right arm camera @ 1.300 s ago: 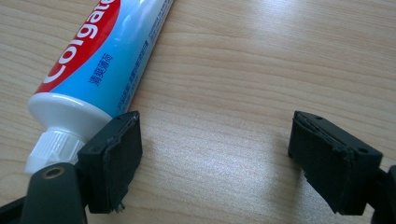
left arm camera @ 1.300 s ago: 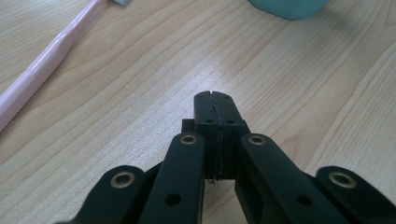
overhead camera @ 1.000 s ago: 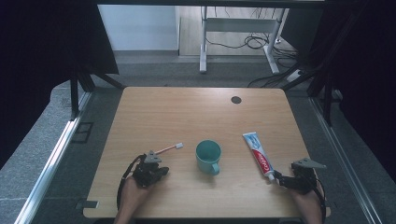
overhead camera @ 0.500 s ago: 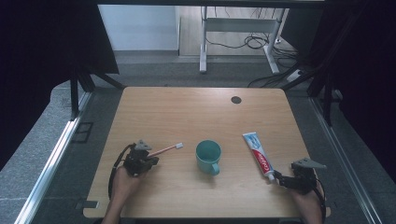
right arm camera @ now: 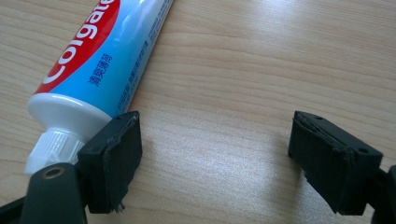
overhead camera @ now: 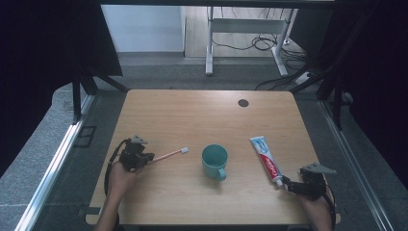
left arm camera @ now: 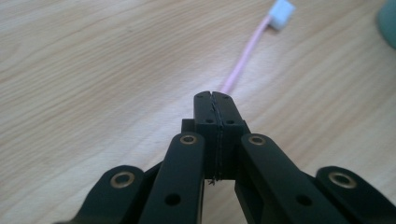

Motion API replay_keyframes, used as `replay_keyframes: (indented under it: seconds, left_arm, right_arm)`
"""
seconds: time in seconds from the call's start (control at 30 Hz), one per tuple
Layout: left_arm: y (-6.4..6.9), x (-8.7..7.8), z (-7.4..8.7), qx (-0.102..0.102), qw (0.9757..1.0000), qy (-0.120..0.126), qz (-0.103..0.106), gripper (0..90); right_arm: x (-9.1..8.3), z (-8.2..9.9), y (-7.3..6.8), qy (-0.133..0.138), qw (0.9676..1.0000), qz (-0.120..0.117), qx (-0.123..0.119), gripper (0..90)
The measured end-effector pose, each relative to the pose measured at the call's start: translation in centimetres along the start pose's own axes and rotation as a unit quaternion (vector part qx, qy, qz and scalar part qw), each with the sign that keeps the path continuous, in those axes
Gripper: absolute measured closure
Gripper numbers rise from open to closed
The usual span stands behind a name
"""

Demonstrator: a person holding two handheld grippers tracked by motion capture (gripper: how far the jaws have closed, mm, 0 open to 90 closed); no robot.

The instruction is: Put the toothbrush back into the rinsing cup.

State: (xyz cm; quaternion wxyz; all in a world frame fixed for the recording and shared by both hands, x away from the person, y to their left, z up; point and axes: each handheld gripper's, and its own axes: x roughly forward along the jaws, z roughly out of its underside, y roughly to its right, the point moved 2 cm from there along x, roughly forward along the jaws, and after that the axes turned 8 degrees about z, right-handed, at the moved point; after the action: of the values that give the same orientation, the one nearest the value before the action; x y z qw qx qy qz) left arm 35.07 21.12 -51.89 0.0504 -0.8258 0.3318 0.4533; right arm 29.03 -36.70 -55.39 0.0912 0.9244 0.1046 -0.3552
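A pink toothbrush [overhead camera: 168, 155] with a white head lies on the wooden table [overhead camera: 192, 115], left of a teal mug [overhead camera: 214, 160]. My left gripper [overhead camera: 150, 158] is shut, and its tips sit over the near end of the toothbrush handle [left arm camera: 240, 67]. In the left gripper view the handle runs out from behind the closed jaws of the gripper [left arm camera: 213, 95]; whether they touch it is hidden. A toothpaste tube [overhead camera: 265, 158] lies right of the mug, cap toward me. My right gripper [overhead camera: 287, 184] stands open, its jaws apart over bare wood [right arm camera: 219, 140], with the tube [right arm camera: 102, 51] just outside the left jaw.
The mug's edge [left arm camera: 387, 23] shows at the upper right of the left gripper view. A dark round grommet [overhead camera: 243, 102] sits near the table's far edge. Grey floor, a metal stand and cables lie beyond the table.
My left gripper has moved left and away from me, from below the toothbrush to its handle end, jaws shut throughout. The right gripper, the tube and the mug have kept still.
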Motion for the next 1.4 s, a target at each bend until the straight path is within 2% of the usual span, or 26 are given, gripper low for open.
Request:
replay_keyframes:
  seconds: [0.23,0.5,0.8,1.1,1.4]
  left_arm:
    - [-1.7,0.4,0.8,-0.02,0.9997,-0.011,-0.01,90.0]
    - [-2.3,0.5,2.1,-0.032,0.9993,-0.015,-0.011,90.0]
    - [-0.9,0.3,2.7,-0.022,0.9997,-0.007,0.006,90.0]
    - [1.4,0.6,3.6,-0.01,0.9994,-0.012,0.032,89.9]
    - [1.7,0.5,3.4,-0.009,0.9995,-0.014,0.028,89.8]
  right_arm:
    - [0.0,0.0,0.0,0.0,1.0,0.0,0.0,17.1]
    - [0.0,0.0,0.0,0.0,1.0,0.0,0.0,17.1]
    - [0.0,0.0,0.0,0.0,1.0,0.0,0.0,17.1]
    - [0.0,0.0,0.0,0.0,1.0,0.0,0.0,17.1]
    - [0.0,0.0,0.0,0.0,1.0,0.0,0.0,17.1]
